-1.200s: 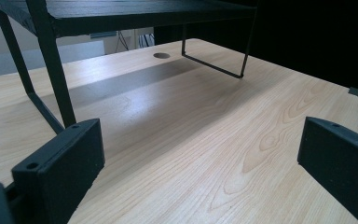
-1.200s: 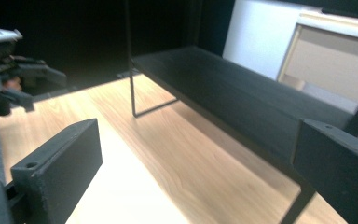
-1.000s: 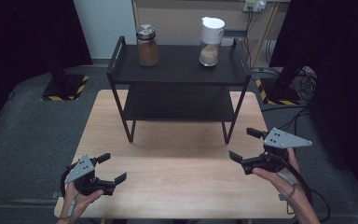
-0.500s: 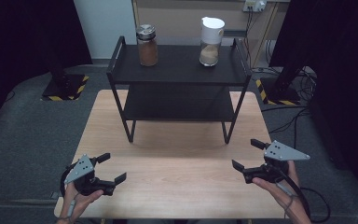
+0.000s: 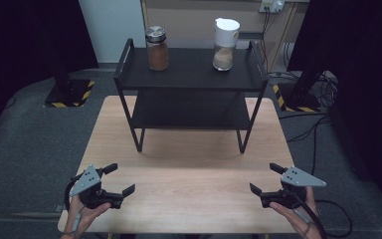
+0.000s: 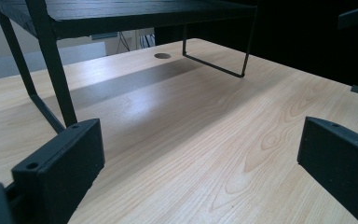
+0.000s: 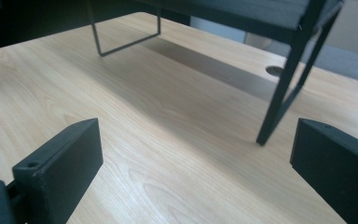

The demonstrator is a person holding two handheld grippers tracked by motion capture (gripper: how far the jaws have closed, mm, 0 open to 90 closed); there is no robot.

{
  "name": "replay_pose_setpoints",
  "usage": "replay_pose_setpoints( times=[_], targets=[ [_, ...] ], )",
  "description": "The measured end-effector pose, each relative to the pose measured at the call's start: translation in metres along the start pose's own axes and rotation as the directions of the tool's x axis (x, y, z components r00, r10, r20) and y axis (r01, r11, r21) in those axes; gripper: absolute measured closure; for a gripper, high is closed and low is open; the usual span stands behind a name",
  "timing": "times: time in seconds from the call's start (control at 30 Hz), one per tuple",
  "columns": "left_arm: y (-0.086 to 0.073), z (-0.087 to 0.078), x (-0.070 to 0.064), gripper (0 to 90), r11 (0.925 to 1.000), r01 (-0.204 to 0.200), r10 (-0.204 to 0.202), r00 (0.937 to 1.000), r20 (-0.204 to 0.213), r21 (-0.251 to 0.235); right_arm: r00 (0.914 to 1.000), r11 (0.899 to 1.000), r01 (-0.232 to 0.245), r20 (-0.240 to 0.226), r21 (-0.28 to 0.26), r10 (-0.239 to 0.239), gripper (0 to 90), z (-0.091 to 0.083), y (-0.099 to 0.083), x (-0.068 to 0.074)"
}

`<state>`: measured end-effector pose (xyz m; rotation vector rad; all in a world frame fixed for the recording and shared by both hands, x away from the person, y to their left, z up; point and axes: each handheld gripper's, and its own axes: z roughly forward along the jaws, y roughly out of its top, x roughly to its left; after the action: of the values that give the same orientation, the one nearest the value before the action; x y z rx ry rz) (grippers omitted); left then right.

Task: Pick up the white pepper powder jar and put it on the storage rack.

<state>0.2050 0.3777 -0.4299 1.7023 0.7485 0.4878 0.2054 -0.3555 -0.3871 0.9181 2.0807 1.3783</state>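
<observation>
1. One wooden table (image 5: 189, 179) takes up the middle of the high view; its pale top also runs under the jaws in both gripper views.
2. One black rack (image 5: 191, 69) with two shelves stands on the far half of the table, toward 12 o'clock from the person. Four thin legs carry it. In the left gripper view a near leg (image 6: 56, 79) rises at about 10 o'clock; in the right gripper view a leg (image 7: 286, 88) comes down at about 2 o'clock.
3. Two jars stand upright on the top shelf, well apart from each other. The brown jar (image 5: 157, 48) with a metal lid is at 11 o'clock, and the white-lidded jar (image 5: 224, 44), holding a tan fill in its lower part, is at 1 o'clock.
4. Two grippers sit low over the near edge of the table, well apart from the rack and the jars.
   - The left gripper (image 5: 120, 179) is at 7 o'clock, held in a hand (image 5: 82, 214); its jaws are spread wide with nothing between them.
   - The right gripper (image 5: 266, 178) is at 5 o'clock, held in the other hand (image 5: 291, 211); its jaws are likewise spread wide and hold nothing.
5. One round hole (image 6: 162, 55) shows in the tabletop past the rack in the left gripper view.
</observation>
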Motion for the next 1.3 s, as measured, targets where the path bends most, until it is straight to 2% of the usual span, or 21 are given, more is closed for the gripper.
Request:
replay_pose_setpoints(
  times=[0.2,0.33,0.43,0.57,0.63,0.73,0.8,0.9,1.03,1.17,1.3],
  targets=[
    [-0.001,-0.002,-0.001,0.0,1.0000,0.007,-0.007,0.9999,-0.011,-0.006,0.9992,0.999,-0.039,-0.010,-0.025,0.038,3.0,-0.001,-0.022,-0.006],
    [-0.001,-0.003,-0.003,0.0,1.0000,0.001,-0.001,0.9999,-0.016,-0.009,0.9990,0.999,-0.044,-0.008,-0.010,0.044,3.0,0.001,-0.025,-0.007],
    [-0.001,-0.003,-0.003,0.0,0.9999,-0.001,0.001,0.9999,-0.011,-0.013,0.9988,0.999,-0.049,-0.001,-0.020,0.049,3.0,-0.001,-0.028,-0.005],
    [-0.001,-0.002,-0.003,0.0,0.9999,0.001,-0.001,1.0000,-0.005,-0.011,0.9988,0.999,-0.030,0.038,-0.028,0.031,3.3,-0.007,-0.031,-0.001],
    [-0.001,-0.002,-0.003,0.0,0.9999,-0.005,0.005,1.0000,-0.004,-0.011,0.9978,0.998,-0.045,0.047,-0.037,0.047,3.1,-0.010,-0.035,-0.001],
    [0.000,-0.001,-0.003,0.0,0.9999,-0.007,0.007,1.0000,-0.002,-0.011,0.9967,0.999,-0.038,0.071,-0.034,0.040,3.2,-0.014,-0.038,0.001],
    [0.000,-0.001,-0.003,0.0,0.9999,-0.011,0.011,0.9999,-0.001,-0.010,0.9947,1.000,-0.015,0.101,-0.024,0.017,3.5,-0.015,-0.039,0.003],
    [0.001,-0.002,-0.003,0.0,0.9997,-0.024,0.024,0.9997,-0.003,-0.010,0.9919,0.999,-0.031,0.123,-0.024,0.033,3.5,-0.014,-0.041,0.003],
    [0.000,-0.003,-0.001,0.0,0.9995,-0.022,0.022,0.9998,-0.002,-0.022,0.9879,0.999,-0.020,0.153,-0.026,0.023,3.6,-0.016,-0.041,0.006],
    [0.000,-0.001,0.001,0.0,0.9995,-0.021,0.021,0.9998,0.001,-0.022,0.9865,0.999,-0.015,0.163,-0.037,0.021,3.7,-0.016,-0.041,0.006],
    [0.001,0.002,0.003,0.0,0.9996,-0.016,0.017,0.9998,0.012,-0.022,0.9864,0.998,-0.033,0.159,-0.061,0.043,3.4,-0.012,-0.043,0.004]
  ],
)
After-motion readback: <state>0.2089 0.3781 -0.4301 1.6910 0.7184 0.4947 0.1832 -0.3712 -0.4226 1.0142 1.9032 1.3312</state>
